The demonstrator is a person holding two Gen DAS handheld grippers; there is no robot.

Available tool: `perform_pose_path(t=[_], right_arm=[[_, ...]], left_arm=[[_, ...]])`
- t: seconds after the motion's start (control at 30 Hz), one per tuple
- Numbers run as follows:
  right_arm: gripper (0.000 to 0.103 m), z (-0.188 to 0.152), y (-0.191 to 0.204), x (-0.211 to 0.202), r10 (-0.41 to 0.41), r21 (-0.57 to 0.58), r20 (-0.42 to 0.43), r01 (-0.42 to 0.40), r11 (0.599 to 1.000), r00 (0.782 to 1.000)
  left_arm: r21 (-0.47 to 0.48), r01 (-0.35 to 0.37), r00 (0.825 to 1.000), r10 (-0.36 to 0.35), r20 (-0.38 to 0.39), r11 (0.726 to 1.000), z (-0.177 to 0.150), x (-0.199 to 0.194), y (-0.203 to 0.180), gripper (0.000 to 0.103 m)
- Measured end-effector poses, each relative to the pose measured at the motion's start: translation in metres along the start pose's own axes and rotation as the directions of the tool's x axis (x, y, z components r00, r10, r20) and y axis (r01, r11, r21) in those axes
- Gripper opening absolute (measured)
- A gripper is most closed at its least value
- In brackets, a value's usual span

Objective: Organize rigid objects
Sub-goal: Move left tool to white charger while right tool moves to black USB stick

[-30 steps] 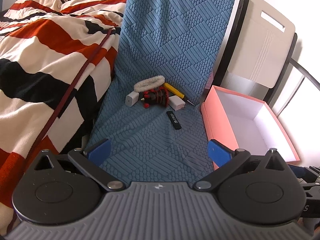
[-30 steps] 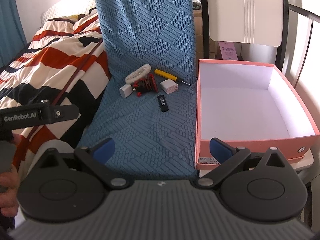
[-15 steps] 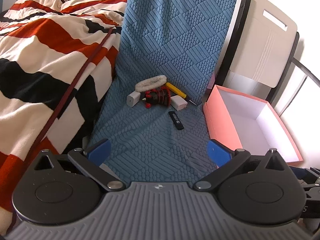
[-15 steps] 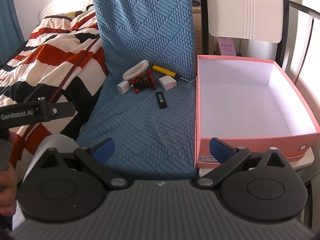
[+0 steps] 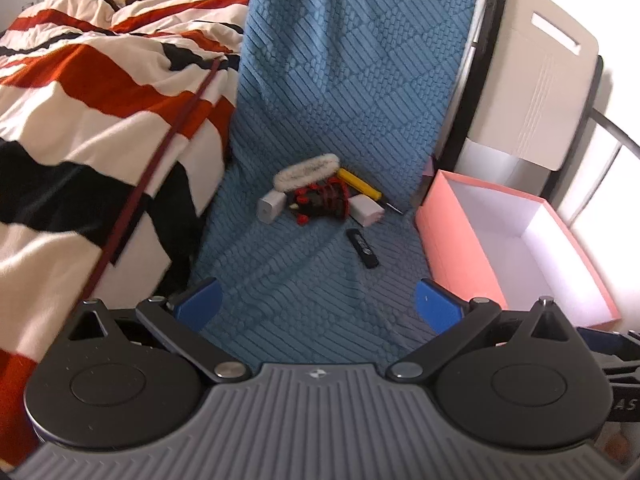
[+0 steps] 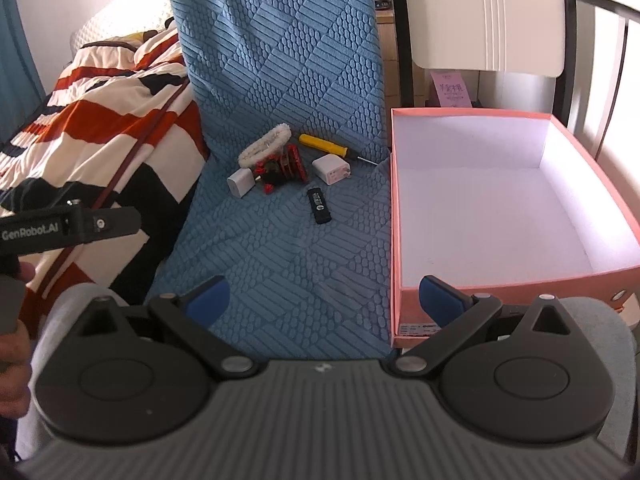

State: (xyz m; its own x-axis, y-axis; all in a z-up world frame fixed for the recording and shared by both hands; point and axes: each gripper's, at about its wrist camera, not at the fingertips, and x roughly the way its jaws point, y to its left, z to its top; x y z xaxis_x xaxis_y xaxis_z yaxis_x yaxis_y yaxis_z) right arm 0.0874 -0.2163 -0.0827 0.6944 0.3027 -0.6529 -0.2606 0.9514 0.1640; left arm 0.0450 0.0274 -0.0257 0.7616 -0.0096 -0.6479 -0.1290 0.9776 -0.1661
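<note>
Small objects lie on a blue textured mat (image 5: 304,264) (image 6: 280,248): a white fluffy band (image 5: 306,168) (image 6: 264,144), a red-and-black toy (image 5: 322,200) (image 6: 282,166), two white chargers (image 5: 271,208) (image 5: 365,212) (image 6: 240,182) (image 6: 331,169), a yellow screwdriver (image 5: 360,189) (image 6: 326,146) and a black stick-shaped device (image 5: 362,247) (image 6: 319,205). An empty pink box (image 5: 508,248) (image 6: 500,200) stands right of the mat. My left gripper (image 5: 318,304) and right gripper (image 6: 326,298) are both open, empty, well short of the objects.
A striped red, black and white duvet (image 5: 88,120) (image 6: 100,120) lies left of the mat. A white chair back (image 5: 536,92) (image 6: 492,12) with a black frame stands behind the box. The left gripper's body and a hand (image 6: 12,344) show at the right wrist view's left.
Both grippers have drifted slightly forward and shifted view; the objects sit a little nearer. Both stay open and nothing was taken hold of.
</note>
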Motion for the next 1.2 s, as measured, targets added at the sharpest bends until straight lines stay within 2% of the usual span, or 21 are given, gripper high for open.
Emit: perform_pose_path(t=[0.23, 0.37, 0.63, 0.9, 1.2], right_arm=[[0.103, 0.007, 0.003, 0.009, 0.007, -0.011, 0.008, -0.007, 1.0, 1.0], [0.103, 0.01, 0.007, 0.022, 0.012, -0.022, 0.02, -0.012, 1.0, 1.0], [0.103, 0.018, 0.011, 0.058, 0.009, -0.085, 0.031, -0.006, 0.996, 0.999], [0.103, 0.025, 0.01, 0.095, 0.019, -0.107, 0.039, -0.014, 0.994, 0.999], [0.103, 0.033, 0.015, 0.121, 0.052, -0.124, 0.029, -0.048, 0.991, 0.998]], left_arm=[[0.026, -0.012, 1.0, 0.012, 0.023, 1.0, 0.013, 0.013, 0.01, 0.103], [0.029, 0.01, 1.0, -0.011, 0.019, 1.0, 0.013, 0.036, 0.017, 0.103], [0.028, -0.026, 0.999, 0.025, 0.035, 0.999, 0.012, 0.092, 0.029, 0.103], [0.03, -0.036, 0.999, 0.037, -0.009, 0.999, 0.005, 0.144, 0.034, 0.103], [0.001, 0.006, 1.0, -0.006, -0.018, 1.0, 0.012, 0.18, 0.03, 0.103]])
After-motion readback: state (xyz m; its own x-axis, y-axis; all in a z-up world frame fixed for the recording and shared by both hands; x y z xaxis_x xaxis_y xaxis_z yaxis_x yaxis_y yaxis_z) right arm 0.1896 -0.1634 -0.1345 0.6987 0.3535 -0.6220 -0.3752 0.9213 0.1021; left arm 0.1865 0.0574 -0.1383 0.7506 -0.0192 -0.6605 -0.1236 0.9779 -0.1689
